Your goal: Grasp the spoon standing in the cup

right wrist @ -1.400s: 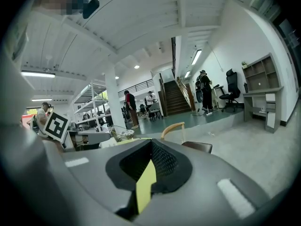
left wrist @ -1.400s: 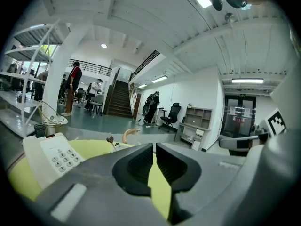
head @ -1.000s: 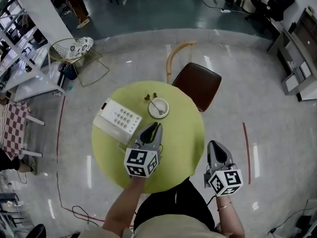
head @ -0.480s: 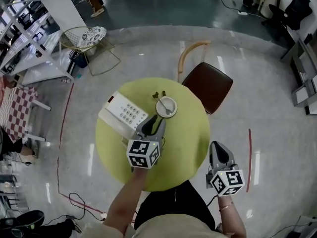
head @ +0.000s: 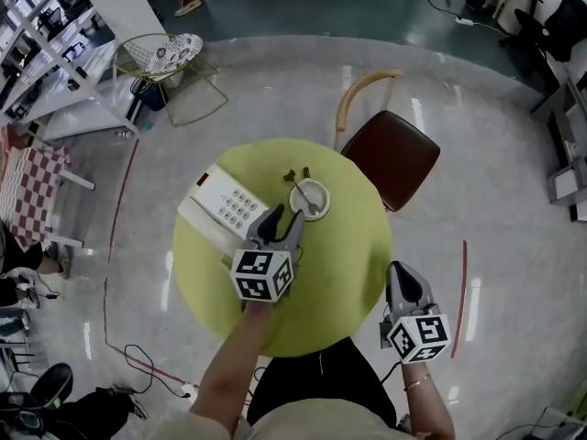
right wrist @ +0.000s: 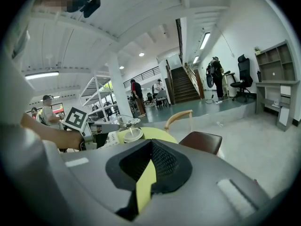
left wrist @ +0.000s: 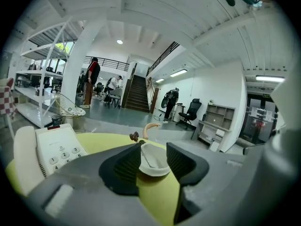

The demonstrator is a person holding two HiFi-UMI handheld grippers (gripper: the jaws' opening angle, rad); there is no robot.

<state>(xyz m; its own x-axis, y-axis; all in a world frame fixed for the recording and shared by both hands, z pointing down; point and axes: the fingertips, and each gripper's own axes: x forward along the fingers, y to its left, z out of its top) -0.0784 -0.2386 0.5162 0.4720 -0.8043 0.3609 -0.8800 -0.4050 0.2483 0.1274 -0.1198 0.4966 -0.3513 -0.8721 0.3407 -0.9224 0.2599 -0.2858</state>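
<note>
Grasp not yet made. The spoon (head: 313, 206) leaned untouched inside the white cup (head: 310, 198), and the cup stood on the yellow-green round table (head: 339, 282).

Left gripper (head: 285, 216): lined up on the cup and just short of it, on the near side. Its fingers (left wrist: 127, 166) were spread, having just been opening, and nothing lay between them. In the left gripper view the cup (left wrist: 159, 160) sat framed in the gap, beyond the tips, with the spoon handle (left wrist: 146, 160) showing as a thin line against the inner wall. No contact with cup or spoon.

Right gripper (head: 404, 275): well apart from the cup, off the table edge to the near right. Its fingers (right wrist: 162, 161) were pressed together at the tips and empty.

A white push-button telephone (head: 229, 204) lay left of the cup and a brown chair (head: 390, 159) stood beyond it.

Judged remaining: advance the left gripper until the handle stands between the fingers, then close. The handle looked thin and close to the rim, so the cup might get nudged.
</note>
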